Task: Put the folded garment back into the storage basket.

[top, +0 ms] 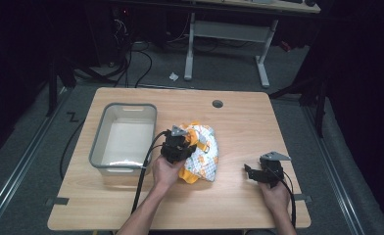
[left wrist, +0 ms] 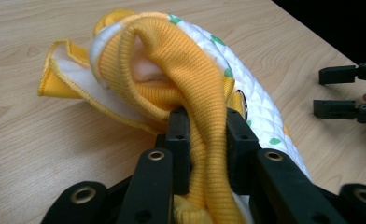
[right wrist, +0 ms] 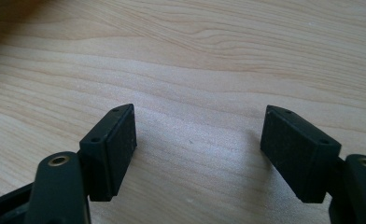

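Observation:
A small yellow and white quilted garment [top: 203,152] with green dots lies bunched at the middle of the wooden table [top: 239,122]. My left gripper [top: 179,145] is shut on its yellow ribbed cuff [left wrist: 204,140], which runs between the two black jaws in the left gripper view while the rest of the garment [left wrist: 139,70] hangs and rests beyond. My right gripper [top: 251,172] stands open near the table's right front, its jaws wide apart over bare wood [right wrist: 200,135] with nothing between them. It also appears at the right edge of the left gripper view as the right gripper [left wrist: 344,93].
A grey plastic bin [top: 124,138] stands on the left part of the table, beside the left hand. A round cable hole [top: 217,104] sits near the far edge. Beyond the table are a desk frame [top: 227,44] and cables on the floor.

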Available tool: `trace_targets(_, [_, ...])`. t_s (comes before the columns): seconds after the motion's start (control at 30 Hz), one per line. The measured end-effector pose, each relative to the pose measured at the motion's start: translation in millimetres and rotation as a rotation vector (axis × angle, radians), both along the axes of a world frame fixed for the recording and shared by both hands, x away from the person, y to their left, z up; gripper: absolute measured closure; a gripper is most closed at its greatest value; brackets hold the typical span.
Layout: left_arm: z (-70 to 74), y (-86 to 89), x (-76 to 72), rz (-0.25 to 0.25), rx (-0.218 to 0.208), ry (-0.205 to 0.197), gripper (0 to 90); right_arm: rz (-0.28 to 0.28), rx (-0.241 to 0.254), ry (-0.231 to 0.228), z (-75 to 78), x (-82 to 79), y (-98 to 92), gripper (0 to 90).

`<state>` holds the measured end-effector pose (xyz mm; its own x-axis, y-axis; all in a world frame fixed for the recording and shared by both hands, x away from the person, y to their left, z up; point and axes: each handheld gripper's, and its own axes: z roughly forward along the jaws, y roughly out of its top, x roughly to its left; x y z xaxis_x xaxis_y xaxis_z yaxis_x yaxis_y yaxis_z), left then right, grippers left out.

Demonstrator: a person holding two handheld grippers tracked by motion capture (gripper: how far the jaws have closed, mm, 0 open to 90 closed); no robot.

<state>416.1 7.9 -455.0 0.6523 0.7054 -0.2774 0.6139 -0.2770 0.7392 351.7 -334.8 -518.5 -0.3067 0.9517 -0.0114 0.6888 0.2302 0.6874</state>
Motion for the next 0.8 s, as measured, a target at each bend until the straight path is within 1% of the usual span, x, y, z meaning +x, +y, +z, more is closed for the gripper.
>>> trace_targets(0.13, [5.0, 5.3, -1.1, -0.003, -0.039, 0.004, 75.3, 0.000, 0.000, 0.000, 0.0, 0.0, 0.0, 27.1])
trace_targets(0.2, [7.0, 7.3, -2.0, -0.005, -0.045, 0.001, 75.3, 0.000, 0.000, 0.000, 0.0, 0.0, 0.0, 27.1])
trace_targets(0.37, [12.3, 11.7, -6.0, -0.014, -0.038, -0.013, 75.2, 0.000, 0.000, 0.000, 0.0, 0.0, 0.0, 27.1])
trace_targets(0.47, [16.9, 16.8, -7.9, -0.014, -0.053, -0.018, 75.2, 0.000, 0.000, 0.000, 0.0, 0.0, 0.0, 27.1])
trace_targets(0.6, [20.9, 21.2, -8.4, -0.016, -0.059, -0.018, 75.3, 0.000, 0.000, 0.000, 0.0, 0.0, 0.0, 27.1])
trace_targets(0.7, [29.1, 25.4, -8.8, -0.023, -0.062, -0.031, 75.3, 0.000, 0.000, 0.000, 0.0, 0.0, 0.0, 27.1])
trace_targets(0.73, [33.8, 28.6, -9.3, -0.022, -0.073, -0.038, 75.3, 0.000, 0.000, 0.000, 0.0, 0.0, 0.0, 27.1])
trace_targets(0.8, [36.6, 30.8, -9.6, -0.021, -0.078, -0.041, 75.3, 0.000, 0.000, 0.000, 0.0, 0.0, 0.0, 27.1])
